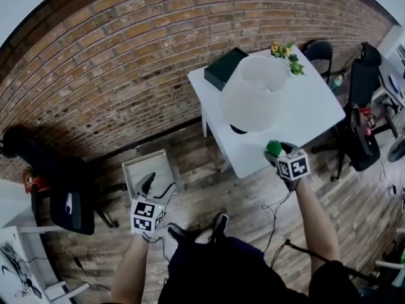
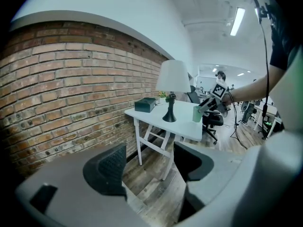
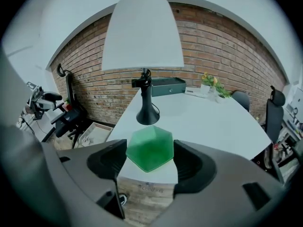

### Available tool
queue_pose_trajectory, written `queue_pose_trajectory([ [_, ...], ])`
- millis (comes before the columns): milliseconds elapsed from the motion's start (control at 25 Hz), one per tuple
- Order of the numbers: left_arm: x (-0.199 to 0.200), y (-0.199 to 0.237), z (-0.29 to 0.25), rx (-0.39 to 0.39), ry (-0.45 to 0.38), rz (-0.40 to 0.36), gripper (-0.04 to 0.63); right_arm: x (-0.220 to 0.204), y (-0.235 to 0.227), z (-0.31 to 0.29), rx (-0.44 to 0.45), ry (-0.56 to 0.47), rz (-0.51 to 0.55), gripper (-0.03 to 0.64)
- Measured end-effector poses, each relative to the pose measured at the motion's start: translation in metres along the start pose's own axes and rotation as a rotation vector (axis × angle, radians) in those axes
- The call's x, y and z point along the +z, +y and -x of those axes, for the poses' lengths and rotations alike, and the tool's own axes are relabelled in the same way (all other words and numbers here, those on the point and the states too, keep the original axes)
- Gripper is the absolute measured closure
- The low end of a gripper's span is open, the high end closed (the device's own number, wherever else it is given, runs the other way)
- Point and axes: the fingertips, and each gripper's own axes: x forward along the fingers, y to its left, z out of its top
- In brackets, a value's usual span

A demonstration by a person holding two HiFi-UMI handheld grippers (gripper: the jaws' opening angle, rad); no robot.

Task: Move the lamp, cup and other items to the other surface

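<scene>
A lamp with a white shade and a black base stands on the white table. My right gripper is shut on a green faceted cup above the table's near edge. In the right gripper view the cup fills the gap between both jaws, with the lamp just behind it. My left gripper hangs open over the wooden floor with nothing between its jaws. From the left gripper view the lamp and the held cup show far off.
A black box and a small potted plant sit at the table's far side. A low white stand is on the floor by the brick wall. Office chairs stand at the left and right. Cables lie on the floor.
</scene>
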Motion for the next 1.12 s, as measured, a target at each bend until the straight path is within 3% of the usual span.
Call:
queue_pose_trajectory([
  [280,0.014,-0.018,-0.013,0.030,-0.007,0.009,0.285,-0.007,-0.046,-0.001,-0.016,-0.011,-0.024,0.302],
  [640,0.008,-0.030,-0.011,0.041,0.007,0.024,0.285,-0.018,-0.063,-0.005,-0.021,-0.071,-0.080,0.294],
  [720,0.004,-0.033,-0.008,0.039,0.008,0.026,0.285,-0.018,-0.065,-0.002,-0.039,-0.099,-0.072,0.244],
  [800,-0.001,-0.034,-0.004,0.035,0.007,0.030,0.285,-0.016,-0.060,0.005,-0.051,-0.136,-0.065,0.236],
  [1120,-0.012,-0.023,0.023,0.004,-0.018,0.027,0.285,0.019,0.008,0.055,-0.152,-0.321,0.147,0.267],
])
